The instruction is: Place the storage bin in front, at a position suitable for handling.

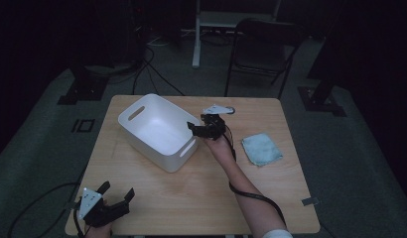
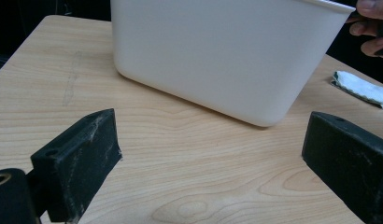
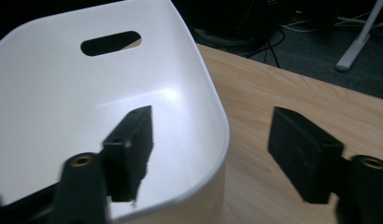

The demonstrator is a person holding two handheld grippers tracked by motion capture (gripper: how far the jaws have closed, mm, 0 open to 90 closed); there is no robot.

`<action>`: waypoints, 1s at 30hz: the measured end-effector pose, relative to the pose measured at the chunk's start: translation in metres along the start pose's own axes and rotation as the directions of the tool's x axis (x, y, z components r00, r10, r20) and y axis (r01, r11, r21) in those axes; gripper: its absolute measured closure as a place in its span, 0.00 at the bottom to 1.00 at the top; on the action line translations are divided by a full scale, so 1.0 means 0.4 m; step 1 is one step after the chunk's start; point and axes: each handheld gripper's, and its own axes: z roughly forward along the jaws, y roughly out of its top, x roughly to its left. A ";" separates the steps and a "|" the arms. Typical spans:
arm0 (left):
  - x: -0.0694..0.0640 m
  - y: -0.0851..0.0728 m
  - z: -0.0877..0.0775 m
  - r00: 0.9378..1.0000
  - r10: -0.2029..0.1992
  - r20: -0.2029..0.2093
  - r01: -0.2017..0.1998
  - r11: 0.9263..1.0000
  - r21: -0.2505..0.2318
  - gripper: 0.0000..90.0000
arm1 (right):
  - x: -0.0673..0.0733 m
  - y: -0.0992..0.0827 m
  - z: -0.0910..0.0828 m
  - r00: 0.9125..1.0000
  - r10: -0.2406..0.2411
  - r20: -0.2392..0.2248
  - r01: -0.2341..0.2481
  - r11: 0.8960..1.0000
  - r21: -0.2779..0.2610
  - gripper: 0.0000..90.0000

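Observation:
A white plastic bin (image 1: 147, 148) with cut-out handles stands empty on the left-centre of the wooden table (image 1: 201, 198). My right gripper (image 1: 191, 126) is at the bin's right end, tilted over its rim. In the right gripper view the bin (image 3: 63, 102) has one jaw inside its wall and one outside, with gaps on both sides, so the right gripper (image 3: 212, 119) is open around the rim. My left gripper (image 1: 117, 190) rests near the table's front left corner. The left gripper (image 2: 213, 140) is open and empty and faces the bin's outer wall (image 2: 217, 60).
A folded light-blue cloth (image 1: 261, 148) lies on the table right of the bin, and the cloth (image 2: 362, 88) also appears in the left gripper view. A black folding chair (image 1: 263, 49) and cables stand on the floor beyond the far edge.

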 end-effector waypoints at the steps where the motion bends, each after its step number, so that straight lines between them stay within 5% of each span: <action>1: 0.000 0.000 -0.001 1.000 0.001 -0.006 -0.001 1.000 -0.003 0.05 | 0.003 0.003 0.010 1.000 -0.013 0.004 0.013 1.000 0.021 0.44; 10: -0.001 0.000 0.000 1.000 0.002 -0.003 -0.002 1.000 -0.004 0.05 | 0.005 0.012 0.044 0.999 -0.022 0.037 0.018 0.995 0.100 0.60; 14: -0.003 0.000 0.001 1.000 0.004 0.000 -0.004 1.000 -0.002 0.05 | 0.011 0.018 0.055 0.998 -0.042 0.037 0.037 0.991 0.126 0.77; 20: -0.006 0.000 0.003 1.000 0.013 0.009 -0.013 1.000 -0.001 0.05 | 0.010 0.028 0.060 0.997 -0.049 0.057 0.040 0.988 0.151 0.88; 30: -0.016 0.001 0.001 0.998 0.013 0.063 -0.011 0.999 -0.046 0.05 | 0.004 0.034 0.061 0.998 -0.039 0.045 0.030 0.985 0.168 0.92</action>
